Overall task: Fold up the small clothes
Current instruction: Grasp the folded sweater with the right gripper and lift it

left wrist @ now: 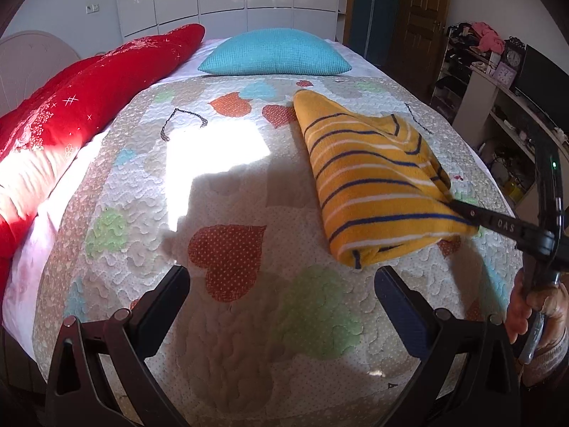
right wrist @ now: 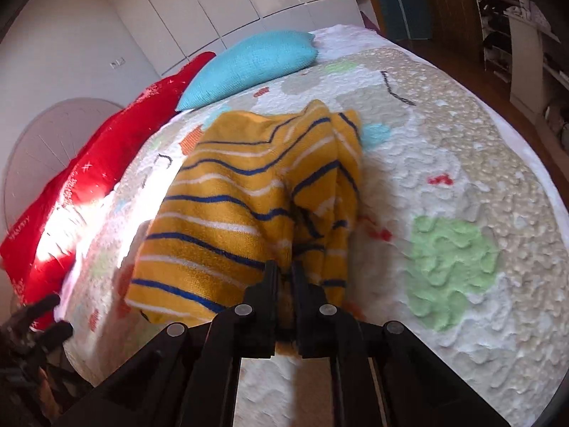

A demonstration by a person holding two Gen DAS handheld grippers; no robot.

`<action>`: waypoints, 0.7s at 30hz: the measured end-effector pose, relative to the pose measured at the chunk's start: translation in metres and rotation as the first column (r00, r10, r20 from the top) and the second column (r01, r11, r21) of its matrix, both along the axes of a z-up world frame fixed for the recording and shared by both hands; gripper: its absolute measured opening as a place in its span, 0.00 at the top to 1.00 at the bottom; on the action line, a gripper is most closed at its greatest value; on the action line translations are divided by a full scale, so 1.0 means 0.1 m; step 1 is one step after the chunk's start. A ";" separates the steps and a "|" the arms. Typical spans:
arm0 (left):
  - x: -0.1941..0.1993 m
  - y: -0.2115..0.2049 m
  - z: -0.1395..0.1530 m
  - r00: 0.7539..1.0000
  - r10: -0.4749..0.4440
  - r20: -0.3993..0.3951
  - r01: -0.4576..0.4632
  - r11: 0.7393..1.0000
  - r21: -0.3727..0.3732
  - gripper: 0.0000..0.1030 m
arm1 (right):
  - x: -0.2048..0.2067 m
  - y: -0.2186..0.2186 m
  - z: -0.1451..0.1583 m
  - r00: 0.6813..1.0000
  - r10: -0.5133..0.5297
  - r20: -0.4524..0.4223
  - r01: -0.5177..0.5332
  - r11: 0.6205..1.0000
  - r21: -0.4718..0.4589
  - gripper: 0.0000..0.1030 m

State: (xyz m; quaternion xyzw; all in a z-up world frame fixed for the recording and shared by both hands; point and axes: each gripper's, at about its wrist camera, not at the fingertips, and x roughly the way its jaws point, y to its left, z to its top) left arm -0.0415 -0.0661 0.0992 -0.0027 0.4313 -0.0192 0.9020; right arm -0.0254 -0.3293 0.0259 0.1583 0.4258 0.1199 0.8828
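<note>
The garment [left wrist: 373, 181], a yellow knit with navy and white stripes, lies on the quilt [left wrist: 231, 320] of the bed, towards its right side, already doubled into a long wedge. Its narrow end points at the blue pillow [left wrist: 275, 53] and its thick rolled edge faces the foot of the bed.

The right claw [right wrist: 284, 270] is pressed together on the garment's right edge, pinching a bunch of fabric between its fingers. The left claw [left wrist: 282, 288] is spread wide and holds nothing; it hovers over bare quilt, near the garment's thick end but apart from it.

The fold looks partly done: one lengthwise fold seems made, and the right claw appears to be carrying or tucking the gripped edge. The next move probably calls for the left claw to pin or take the near end while the right draws its edge across, keeping the layers even so the bunched part does not bulge.

The left wrist view shows the whole wedge, its rolled near edge, the sunlit patch on the quilt, the red bedding [left wrist: 81, 106] along the left, and the right tool coming in from the side with the hand [left wrist: 537, 306] on its handle. It does not show the pinch closely. The right wrist view shows that: fabric caught between the fingers and puckered folds rising just beyond. It shows the left claw [right wrist: 49, 316] only dimly at the lower left edge.
</note>
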 end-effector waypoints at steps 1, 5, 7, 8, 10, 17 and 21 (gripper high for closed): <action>0.04 -0.02 0.00 1.000 -0.005 0.002 0.005 1.000 -0.003 0.00 | -0.06 -0.08 -0.06 1.000 -0.013 -0.022 0.012 1.000 -0.004 0.93; 0.30 -0.15 -0.05 0.999 -0.039 -0.021 0.038 0.998 -0.054 0.00 | -0.16 -0.15 -0.31 0.995 -0.018 -0.095 0.016 1.000 -0.022 0.93; 0.47 -0.25 -0.07 0.998 -0.055 -0.024 0.053 0.997 -0.061 0.00 | -0.18 -0.12 -0.29 0.997 -0.011 -0.080 0.008 0.999 -0.034 0.91; 0.57 -0.31 -0.10 0.997 -0.065 -0.028 0.063 0.996 -0.059 0.00 | -0.18 -0.12 -0.26 0.998 -0.004 -0.070 0.002 1.000 -0.027 0.89; 0.76 -0.42 -0.18 0.995 -0.084 -0.057 0.080 0.995 -0.061 0.00 | -0.17 -0.16 -0.16 0.999 0.010 -0.040 -0.009 1.000 0.016 0.89; 1.08 -0.68 -0.63 0.980 -0.125 -0.152 0.123 0.992 -0.022 0.00 | 0.06 -0.46 0.32 0.991 -0.099 0.088 0.088 0.990 0.114 0.72; 1.05 -0.67 -0.76 0.980 -0.119 -0.158 0.110 0.992 -0.064 0.00 | 0.64 -0.46 0.30 0.990 -0.122 0.070 0.119 0.992 0.051 0.51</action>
